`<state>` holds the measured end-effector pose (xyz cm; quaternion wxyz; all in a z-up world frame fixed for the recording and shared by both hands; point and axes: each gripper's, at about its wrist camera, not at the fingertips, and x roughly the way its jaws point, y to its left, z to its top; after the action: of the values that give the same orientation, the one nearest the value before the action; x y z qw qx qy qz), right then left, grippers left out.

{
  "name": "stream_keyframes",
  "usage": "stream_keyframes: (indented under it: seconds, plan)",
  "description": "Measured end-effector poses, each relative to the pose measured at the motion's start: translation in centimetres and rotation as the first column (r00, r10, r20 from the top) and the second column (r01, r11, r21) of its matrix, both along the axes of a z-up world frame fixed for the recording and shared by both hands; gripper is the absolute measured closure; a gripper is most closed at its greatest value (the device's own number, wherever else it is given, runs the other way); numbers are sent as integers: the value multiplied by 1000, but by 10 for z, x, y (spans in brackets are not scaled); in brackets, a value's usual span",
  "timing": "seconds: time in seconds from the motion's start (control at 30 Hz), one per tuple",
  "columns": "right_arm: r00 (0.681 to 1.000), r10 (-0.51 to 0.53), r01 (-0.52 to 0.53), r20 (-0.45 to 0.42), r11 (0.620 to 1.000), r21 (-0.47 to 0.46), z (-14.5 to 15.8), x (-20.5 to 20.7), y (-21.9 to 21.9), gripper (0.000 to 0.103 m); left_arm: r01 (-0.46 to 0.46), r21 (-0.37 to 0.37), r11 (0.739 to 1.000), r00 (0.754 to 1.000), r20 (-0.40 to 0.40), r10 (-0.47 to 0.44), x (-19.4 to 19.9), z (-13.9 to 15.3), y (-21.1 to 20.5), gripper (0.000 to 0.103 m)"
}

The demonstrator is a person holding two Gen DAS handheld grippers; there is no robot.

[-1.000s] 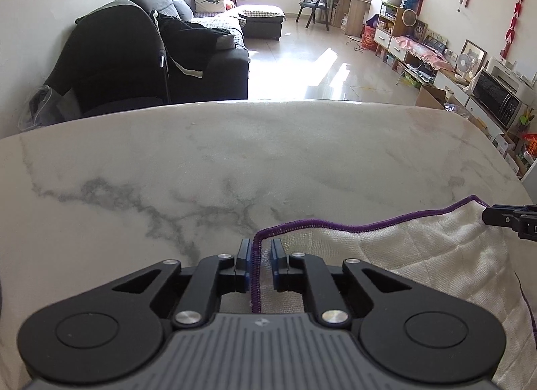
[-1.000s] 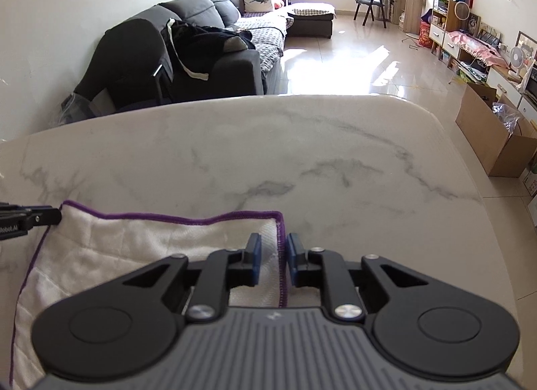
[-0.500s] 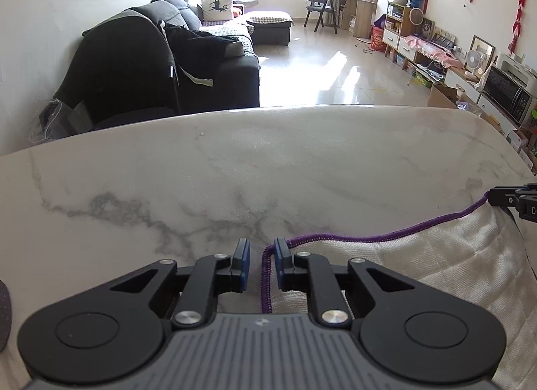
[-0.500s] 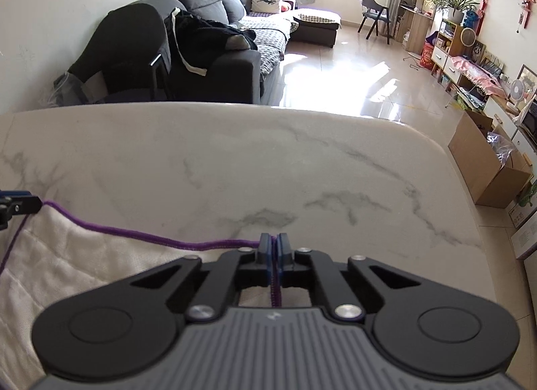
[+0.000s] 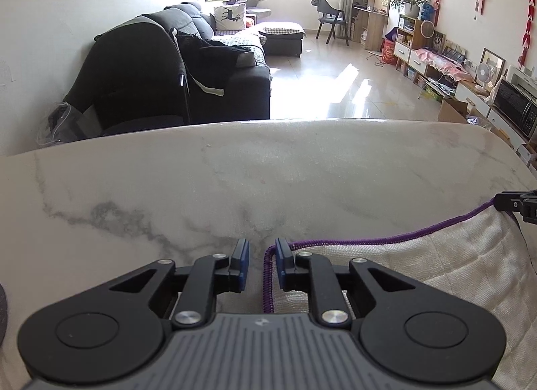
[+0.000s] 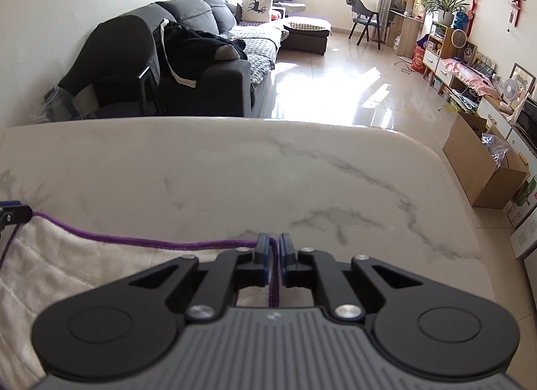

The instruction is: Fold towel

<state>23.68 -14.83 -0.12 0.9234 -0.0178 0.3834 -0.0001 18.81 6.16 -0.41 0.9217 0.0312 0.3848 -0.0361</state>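
White towel (image 5: 419,275) with purple trim, flat on marble surface (image 5: 235,188). Left tool (image 5: 261,264) just opening, gap wide, hem inside untouched. Right tool (image 6: 274,257) opening too, hem between pads, grip unclear.

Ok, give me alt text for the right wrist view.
The right gripper straddles the purple-hemmed corner of a cream towel on a marble table, its fingers just reopened and not pressing it. The left gripper shows at the far corner.
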Motion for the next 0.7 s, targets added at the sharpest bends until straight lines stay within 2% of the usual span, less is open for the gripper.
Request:
stream_keyframes:
  seconds: [0.03, 0.1, 0.3, 0.4, 0.47, 0.53, 0.7]
  plan:
    - [1000, -2, 2, 1, 1000, 2, 1, -1, 0, 75, -3, 5, 1000, 1000, -3, 3, 0, 0, 0, 70]
    - [1000, -1, 1, 10, 1000, 3, 6, -6, 0, 71, -10, 11, 1000, 1000, -14, 10, -1, 3, 1, 57]
    - [999, 39, -41, 31, 998, 40, 20, -30, 7, 69, 35, -61, 998, 999, 10, -35, -23, 20, 3, 56]
    - [996, 81, -84, 40, 994, 73, 26, -48, 15, 71, 113, -91, 989, 994, 20, -111, -42, 28, -6, 61]
    - [991, 124, -128, 41, 988, 87, 28, -60, 24, 77, 166, -99, 981, 986, 20, -165, -54, 29, -16, 71]
    - [983, 180, -183, 40, 978, 96, 28, -71, 36, 89, 227, -111, 967, 974, 17, -227, -68, 28, -27, 97]
    - [954, 299, -300, 22, 949, 95, 23, -93, 69, 91, 301, -104, 948, 953, 5, -302, -89, 17, -46, 98]
